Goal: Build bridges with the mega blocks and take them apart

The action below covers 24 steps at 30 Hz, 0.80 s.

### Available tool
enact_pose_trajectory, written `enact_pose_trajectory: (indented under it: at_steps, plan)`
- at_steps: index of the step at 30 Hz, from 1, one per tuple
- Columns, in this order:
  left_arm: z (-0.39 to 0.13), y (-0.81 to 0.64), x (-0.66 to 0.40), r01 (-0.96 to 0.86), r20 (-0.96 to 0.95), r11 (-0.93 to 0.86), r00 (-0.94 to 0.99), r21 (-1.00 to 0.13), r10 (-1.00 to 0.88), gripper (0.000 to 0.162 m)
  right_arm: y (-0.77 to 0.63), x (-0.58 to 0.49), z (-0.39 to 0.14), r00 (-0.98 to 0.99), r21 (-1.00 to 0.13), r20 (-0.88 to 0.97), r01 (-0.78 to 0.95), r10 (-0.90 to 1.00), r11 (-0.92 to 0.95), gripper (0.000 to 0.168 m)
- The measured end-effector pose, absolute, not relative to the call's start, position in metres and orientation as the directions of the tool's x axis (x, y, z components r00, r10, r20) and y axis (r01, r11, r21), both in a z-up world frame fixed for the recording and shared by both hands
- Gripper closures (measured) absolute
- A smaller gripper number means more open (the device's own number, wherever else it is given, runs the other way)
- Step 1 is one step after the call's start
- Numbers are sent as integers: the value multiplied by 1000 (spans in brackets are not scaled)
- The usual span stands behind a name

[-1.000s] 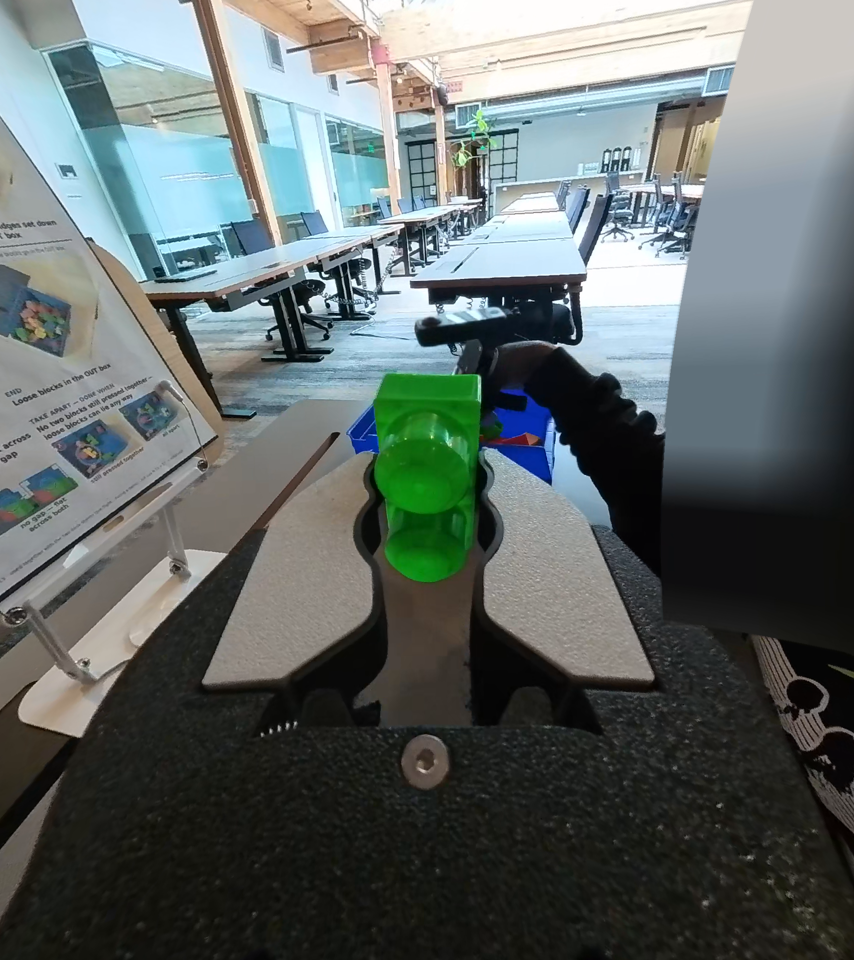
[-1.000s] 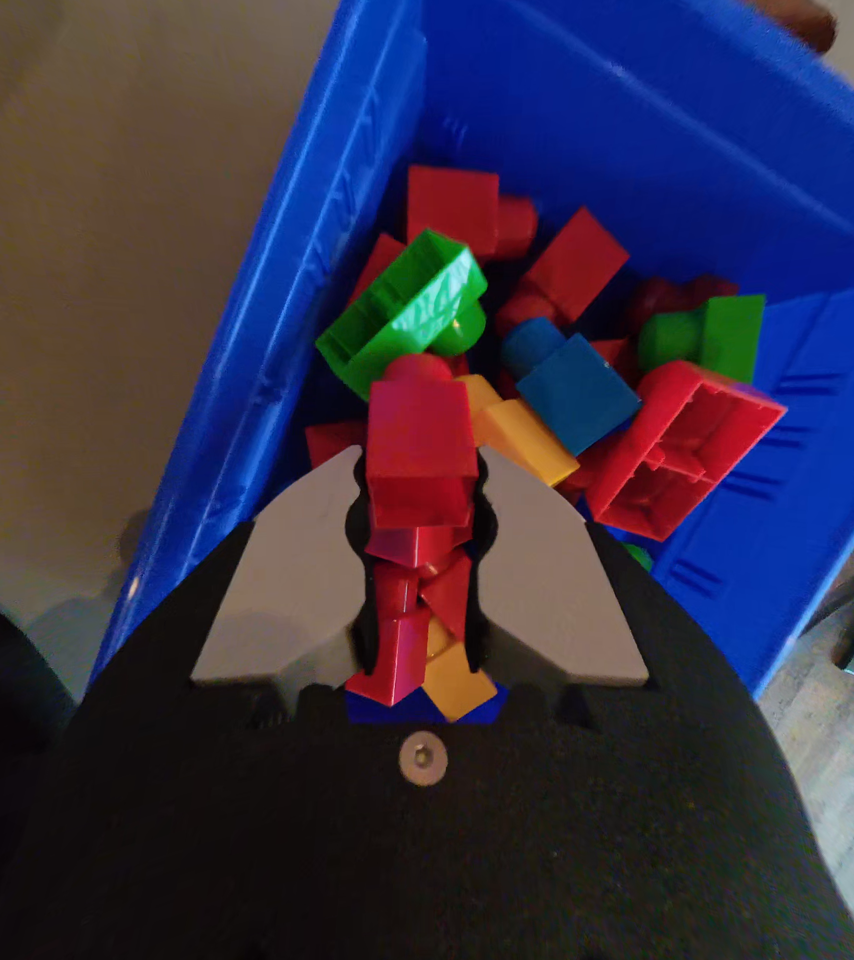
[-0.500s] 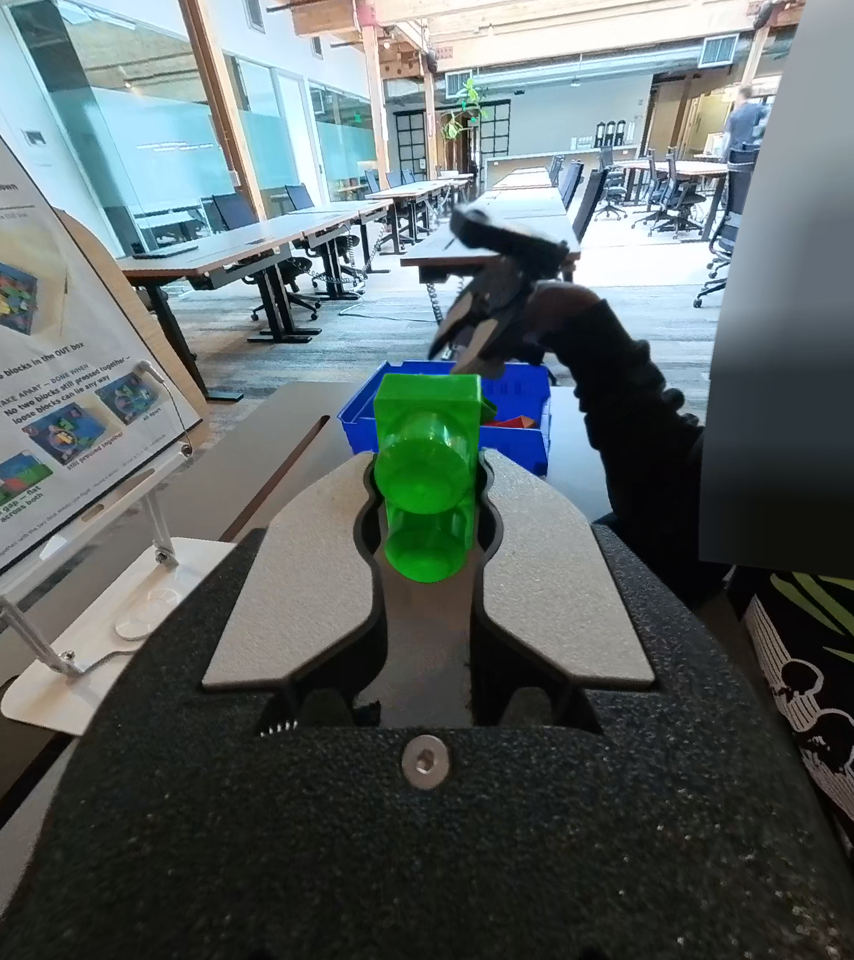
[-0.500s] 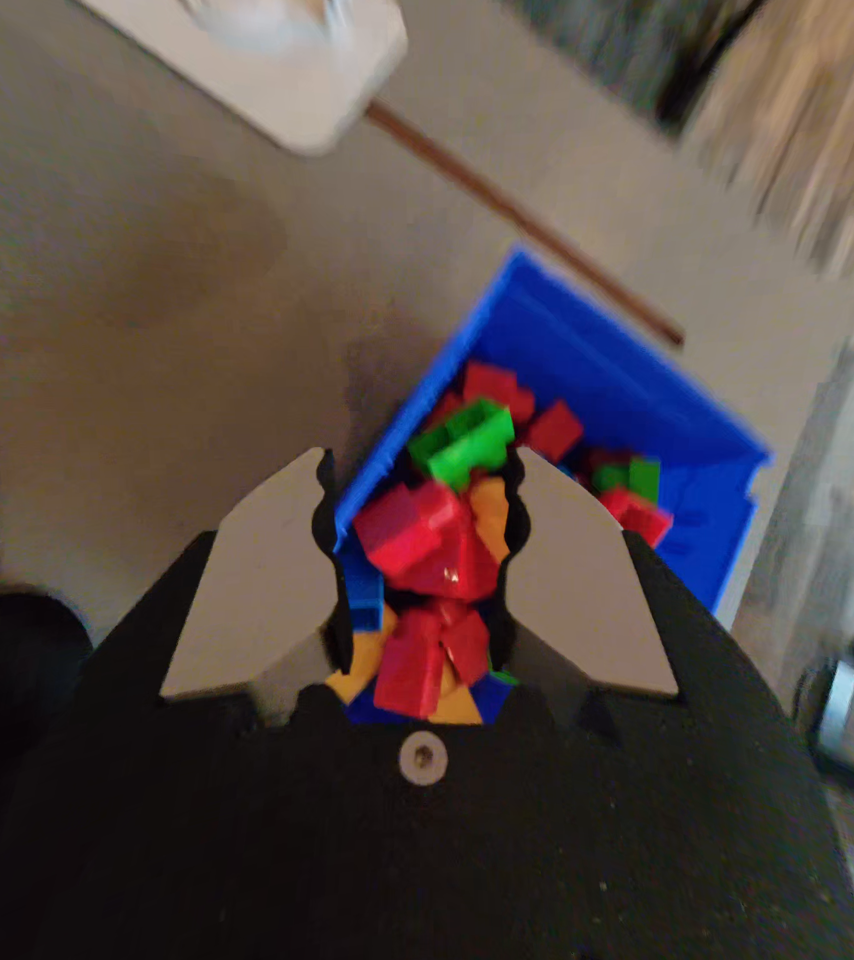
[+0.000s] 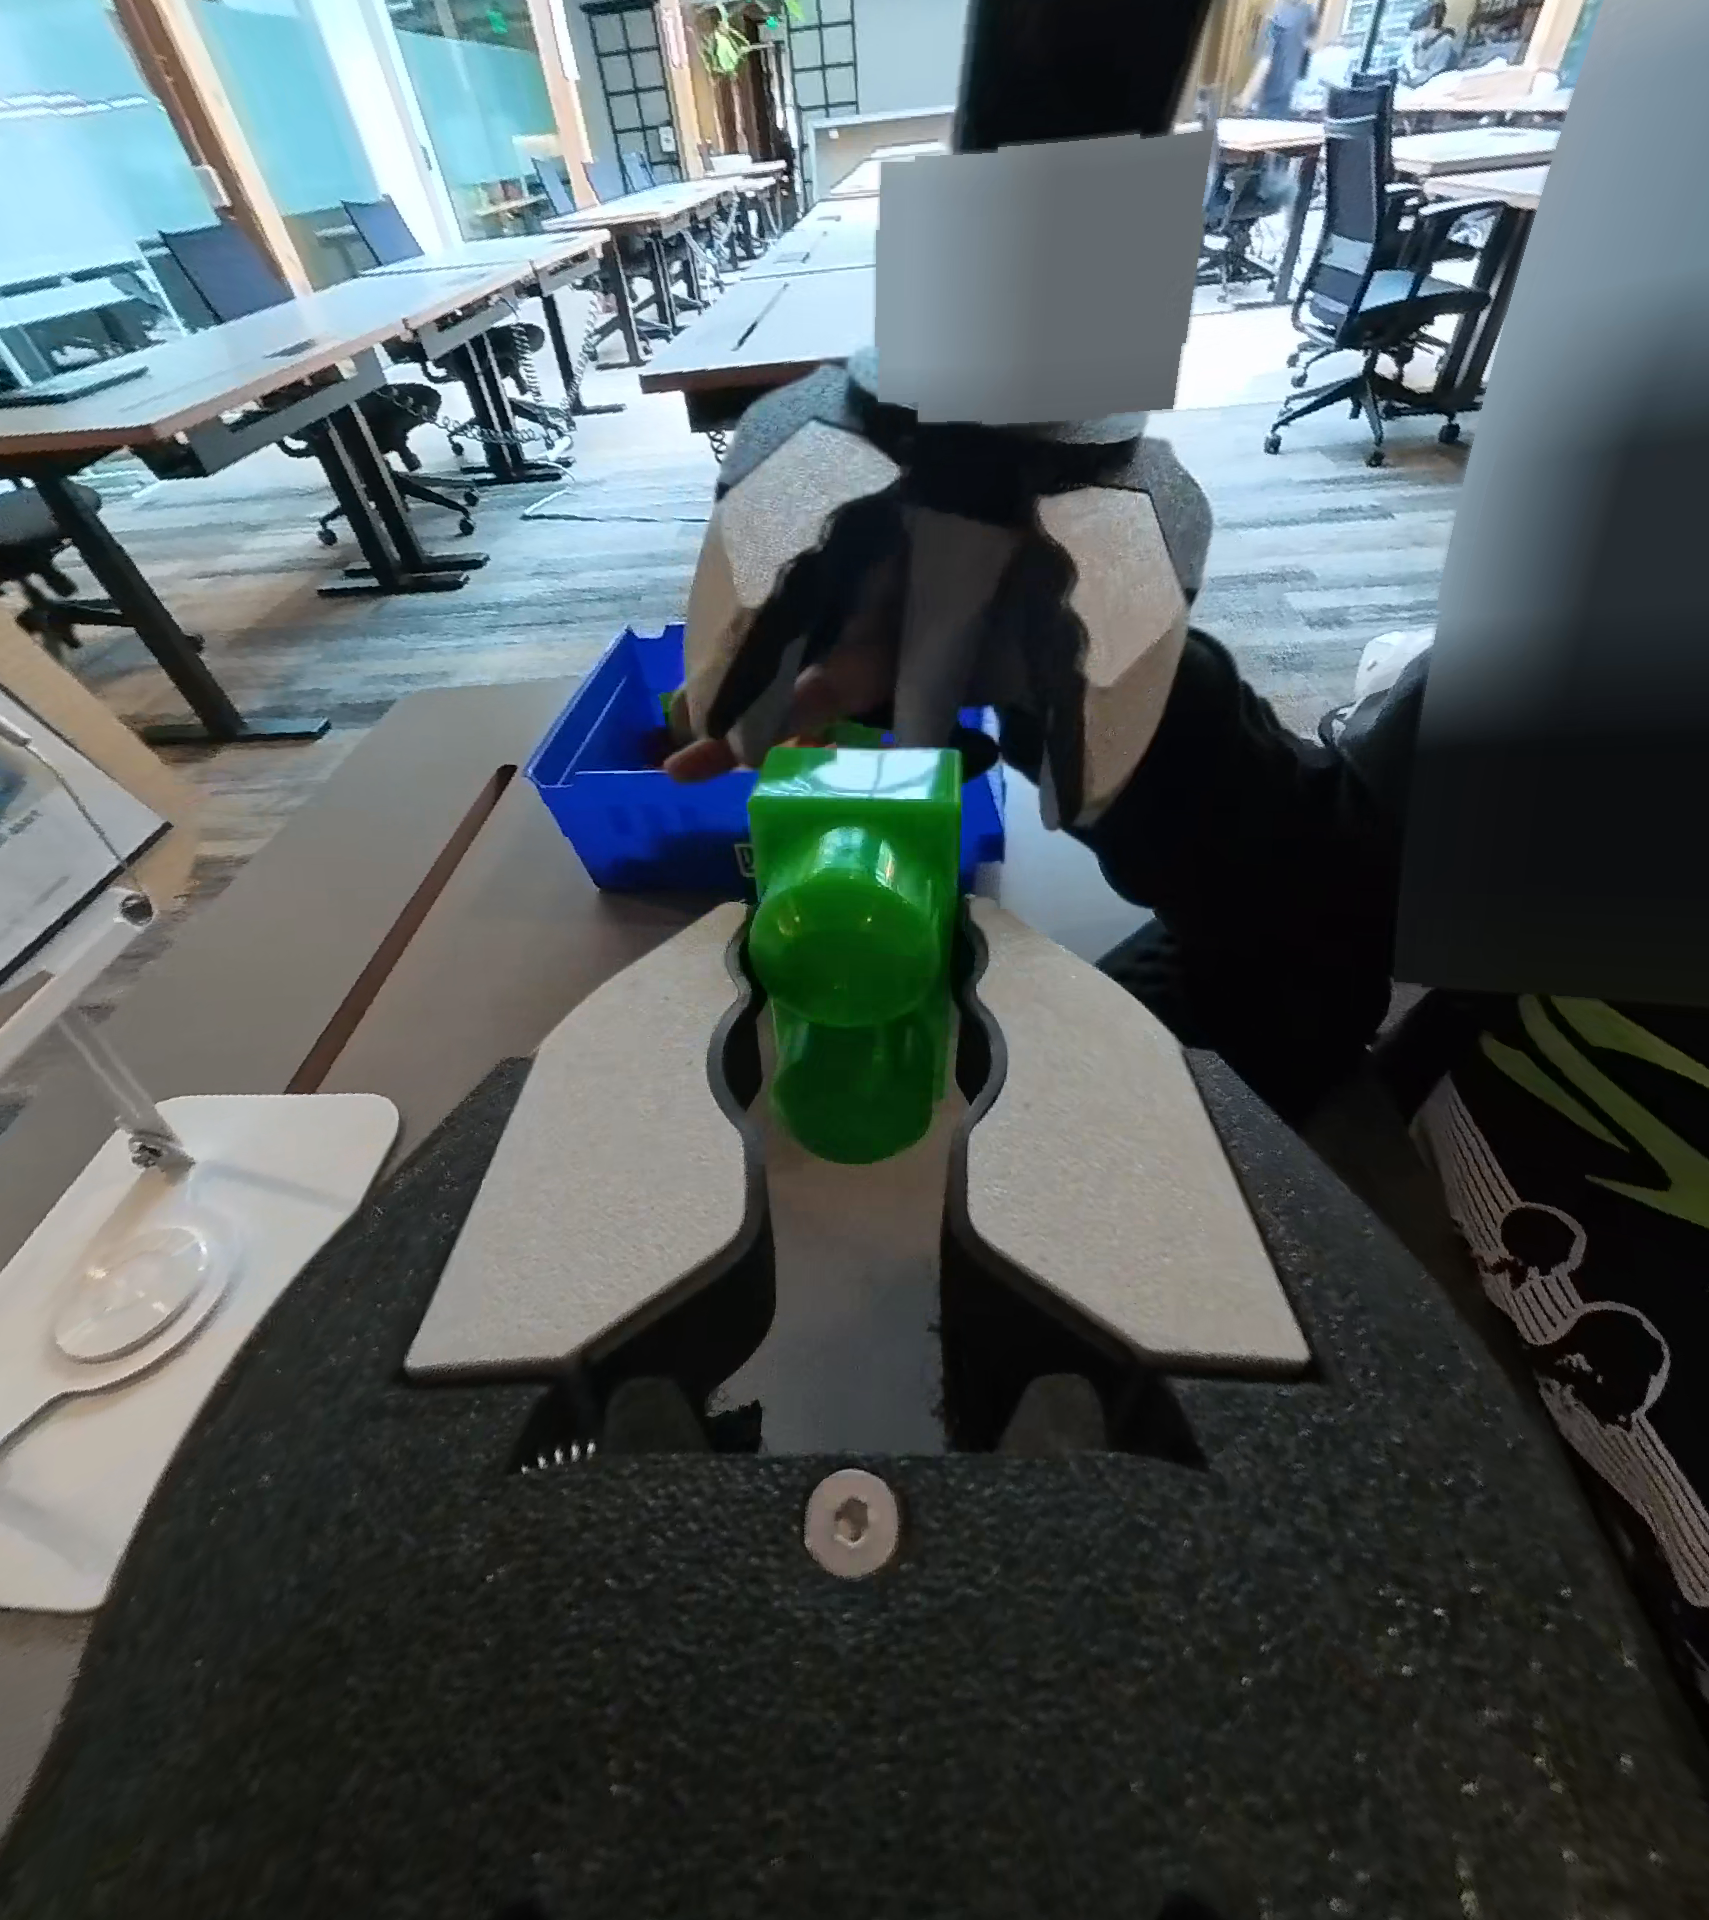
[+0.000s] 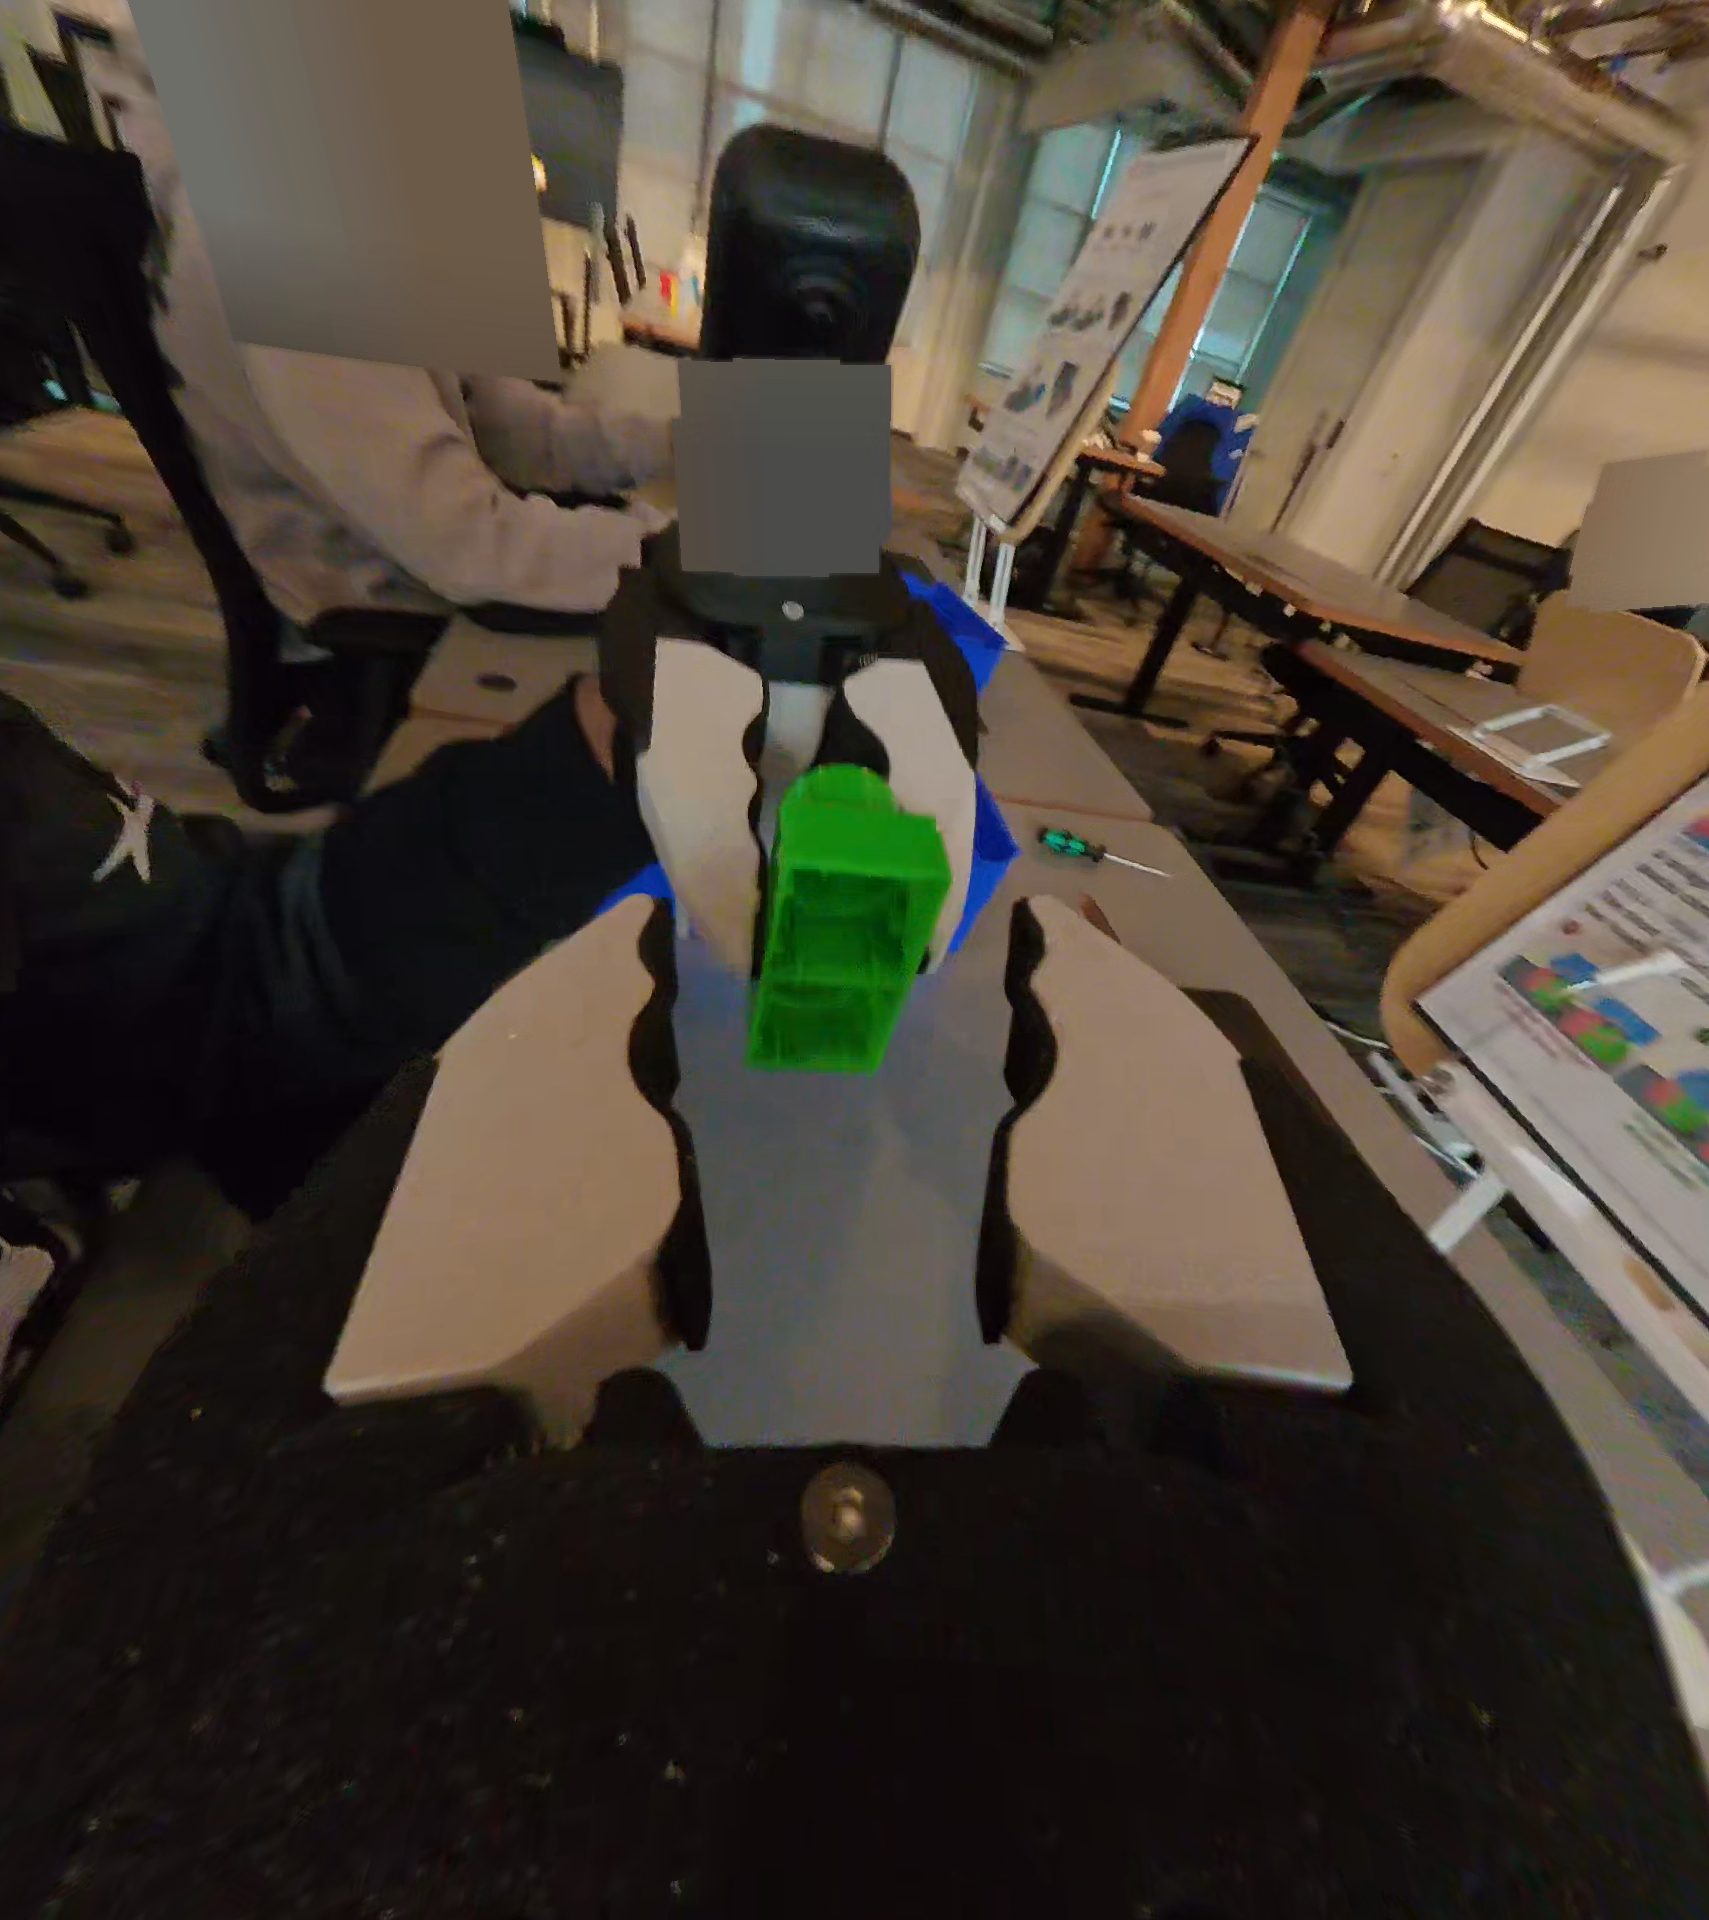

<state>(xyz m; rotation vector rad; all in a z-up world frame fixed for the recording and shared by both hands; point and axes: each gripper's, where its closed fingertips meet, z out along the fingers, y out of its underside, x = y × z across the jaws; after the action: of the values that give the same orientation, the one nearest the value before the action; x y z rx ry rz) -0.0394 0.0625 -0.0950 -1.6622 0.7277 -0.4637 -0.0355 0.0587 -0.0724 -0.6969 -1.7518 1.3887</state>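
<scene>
The left claw (image 5: 855, 935) grips a green block (image 5: 855, 883) raised above the desk (image 5: 206, 997). The right claw (image 6: 842, 1023), spread and empty, has dropped its red block and swung up from the blue bin (image 5: 621, 821) to face it, probably for a handover. Only the right wrist view shows the block's hollow underside.

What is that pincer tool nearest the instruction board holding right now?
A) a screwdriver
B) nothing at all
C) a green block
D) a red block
C: the left gripper is clamped on a green block, studs facing its camera, while the right gripper faces it, open and empty.
</scene>
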Motion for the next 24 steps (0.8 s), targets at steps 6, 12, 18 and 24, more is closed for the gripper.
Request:
enact_pose_trajectory:
  at_steps: [6,12,18,24]
  plan:
    - [-101,66,-28,-231,-86,-111,700,-967,-709,128,54,-44,-81,-584,-980,173,-24,793,196,113]
    - [-102,68,-25,-235,-90,-108,695,-966,-713,128,51,-43,-79,-604,-982,174,-47,778,183,133]
    - [-96,73,-28,-192,-80,-88,723,-978,-686,118,60,-39,-72,-556,-974,217,-71,802,215,133]
    - [-77,76,-53,-100,-52,-48,807,-994,-588,106,104,-24,-62,-386,-956,279,-23,879,294,133]
